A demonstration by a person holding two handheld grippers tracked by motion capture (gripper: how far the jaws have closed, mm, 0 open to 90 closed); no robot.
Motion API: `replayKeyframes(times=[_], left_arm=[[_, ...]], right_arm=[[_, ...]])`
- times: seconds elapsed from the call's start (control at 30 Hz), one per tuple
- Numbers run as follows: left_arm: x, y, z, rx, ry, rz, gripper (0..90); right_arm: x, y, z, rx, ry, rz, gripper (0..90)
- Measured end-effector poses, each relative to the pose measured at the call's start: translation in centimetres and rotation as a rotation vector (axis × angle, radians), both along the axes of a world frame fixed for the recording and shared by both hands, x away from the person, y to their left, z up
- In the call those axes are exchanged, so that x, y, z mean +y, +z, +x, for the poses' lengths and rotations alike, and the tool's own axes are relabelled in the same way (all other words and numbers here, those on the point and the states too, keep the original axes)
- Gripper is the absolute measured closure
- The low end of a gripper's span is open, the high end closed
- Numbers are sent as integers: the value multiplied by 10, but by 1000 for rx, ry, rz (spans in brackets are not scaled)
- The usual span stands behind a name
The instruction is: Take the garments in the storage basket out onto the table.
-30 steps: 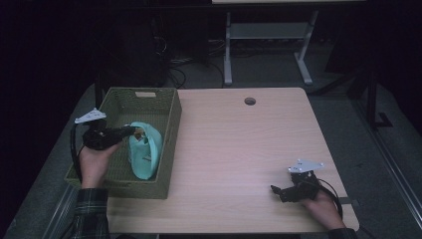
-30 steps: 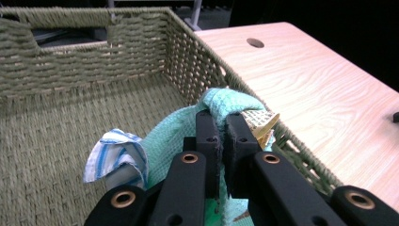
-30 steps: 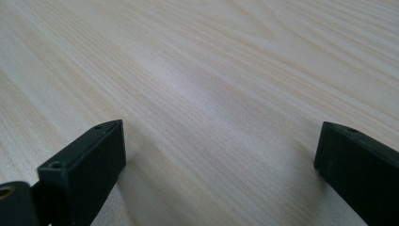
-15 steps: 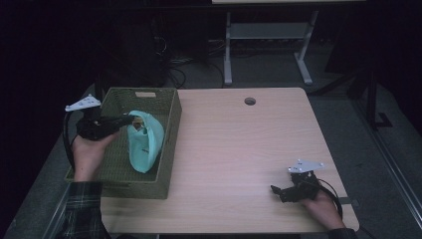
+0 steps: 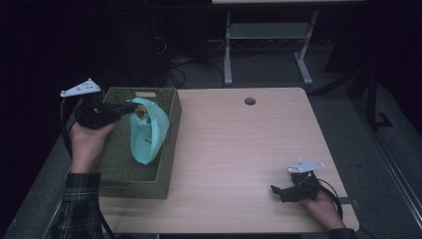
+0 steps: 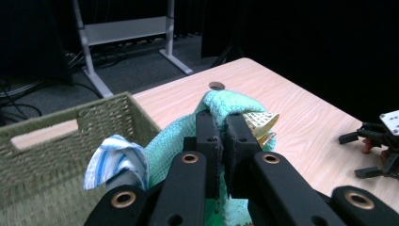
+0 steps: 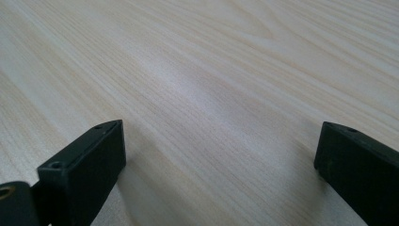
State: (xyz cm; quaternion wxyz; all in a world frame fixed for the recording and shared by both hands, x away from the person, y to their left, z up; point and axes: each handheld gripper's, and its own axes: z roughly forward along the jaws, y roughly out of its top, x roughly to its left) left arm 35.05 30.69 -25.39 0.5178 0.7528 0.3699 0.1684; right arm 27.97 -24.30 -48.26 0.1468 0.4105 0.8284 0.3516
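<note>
A teal cloth [image 5: 145,132] hangs from my left gripper [image 5: 133,106], lifted above the woven green basket [image 5: 124,172] at the table's left. In the left gripper view the jaws are shut on the teal cloth [image 6: 179,136], with a yellow mesh piece [image 6: 261,123] poking out beside it. A blue-and-white striped cloth [image 6: 115,157] sits in the basket [image 6: 56,136] below. My right gripper [image 5: 279,192] rests low on the table near the front right corner, open, with bare wood between its fingers [image 7: 89,165].
The wooden table [image 5: 239,144] has a round cable hole [image 5: 250,101] near its far edge. A metal desk frame [image 5: 263,45] stands on the floor behind. Cables lie on the floor behind the basket.
My left gripper has risen and drawn back to the left, pulling the teal cloth up out of the basket. The right gripper has stayed in place.
</note>
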Motion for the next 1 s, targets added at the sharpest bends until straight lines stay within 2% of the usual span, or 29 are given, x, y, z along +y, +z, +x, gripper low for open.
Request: replayKeyframes(times=[0.33, 0.4, 0.77, 1.0], left_arm=[[-21, 20, 2, -37, -40, -6, 860], [-30, 26, 2, -50, -60, -7, 861], [-65, 38, 7, -77, -133, -31, 863], [-85, 40, 11, -82, -167, -48, 863]], right_arm=[[0, 0, 0, 0, 0, 1, 20], [0, 0, 0, 0, 0, 0, 20], [0, 0, 0, 0, 0, 0, 20], [0, 0, 0, -2, -2, 2, 20]])
